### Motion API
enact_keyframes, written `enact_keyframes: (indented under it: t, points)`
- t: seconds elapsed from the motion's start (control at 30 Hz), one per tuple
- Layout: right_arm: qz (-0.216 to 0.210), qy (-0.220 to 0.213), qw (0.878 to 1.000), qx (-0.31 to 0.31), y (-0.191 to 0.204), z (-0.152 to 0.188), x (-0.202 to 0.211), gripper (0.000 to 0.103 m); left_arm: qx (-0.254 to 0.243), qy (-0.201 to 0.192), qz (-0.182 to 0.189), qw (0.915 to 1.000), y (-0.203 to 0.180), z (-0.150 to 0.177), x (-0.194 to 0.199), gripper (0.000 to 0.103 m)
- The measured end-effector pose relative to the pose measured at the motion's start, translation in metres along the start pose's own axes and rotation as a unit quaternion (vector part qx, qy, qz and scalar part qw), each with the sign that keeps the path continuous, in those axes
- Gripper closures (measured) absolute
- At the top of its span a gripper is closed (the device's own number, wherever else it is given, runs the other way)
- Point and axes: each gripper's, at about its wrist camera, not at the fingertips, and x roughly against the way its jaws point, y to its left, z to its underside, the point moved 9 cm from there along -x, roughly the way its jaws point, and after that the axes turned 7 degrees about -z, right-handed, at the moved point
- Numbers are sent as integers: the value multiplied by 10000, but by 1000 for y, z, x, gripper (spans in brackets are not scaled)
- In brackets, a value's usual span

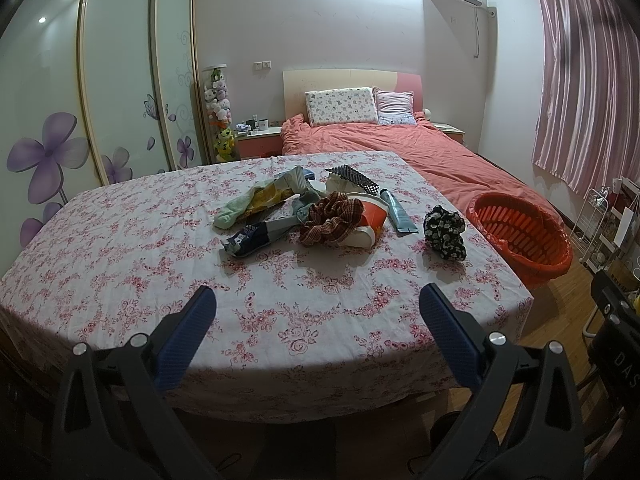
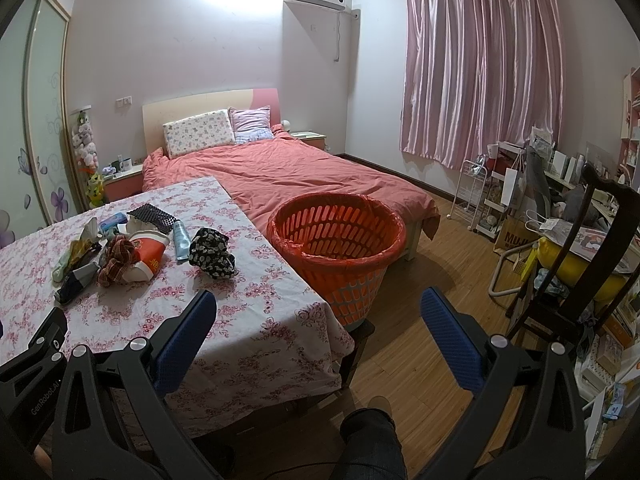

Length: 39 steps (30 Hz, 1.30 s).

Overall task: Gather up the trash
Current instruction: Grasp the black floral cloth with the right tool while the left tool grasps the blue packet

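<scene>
A heap of trash lies mid-table on the floral cloth (image 1: pixel 120 248): a crushed orange-and-white paper cup (image 1: pixel 370 216), a plaid scrunchie (image 1: pixel 330 220), a blue tube (image 1: pixel 400 212), a black-and-white scrunchie (image 1: pixel 446 232), a dark wrapper (image 1: pixel 248 240), a green sock (image 1: pixel 234 210) and a black mesh piece (image 1: pixel 354 178). An orange basket (image 2: pixel 336 240) with a red liner stands off the table's right edge. My left gripper (image 1: pixel 318 312) hangs open over the near table edge. My right gripper (image 2: pixel 318 314) is open above the table's right corner, short of the basket.
A bed with a coral duvet (image 2: pixel 304 176) lies beyond the table. A dark chair (image 2: pixel 592 264) and cluttered shelves (image 2: pixel 504 196) fill the right side. Wooden floor (image 2: pixel 432 280) lies between basket and chair. A person's leg (image 2: pixel 372 444) shows at the bottom. Wardrobe doors (image 1: pixel 120 92) stand left.
</scene>
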Motion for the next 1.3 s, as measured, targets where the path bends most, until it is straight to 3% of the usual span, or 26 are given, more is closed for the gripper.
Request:
enact_keyframes:
  t: [0.33,0.77,1.0,1.3]
  points:
    - [-64,58,10000,19,2,1,-9,2,70,45,-15,10000,2,-1,-4,4]
    - [-851,808,9931,-94,26,15,-83,2,487,662,-205,9964,49,2,-94,4]
    - [-1060,1001,9893,26,46,5,-115,3,584,929,-653,9918,87,-3,-147,4]
    - [-1321,1403,9813,-24,78,-2,-159,27,525,1000,-636,9916,105,-26,-197,4]
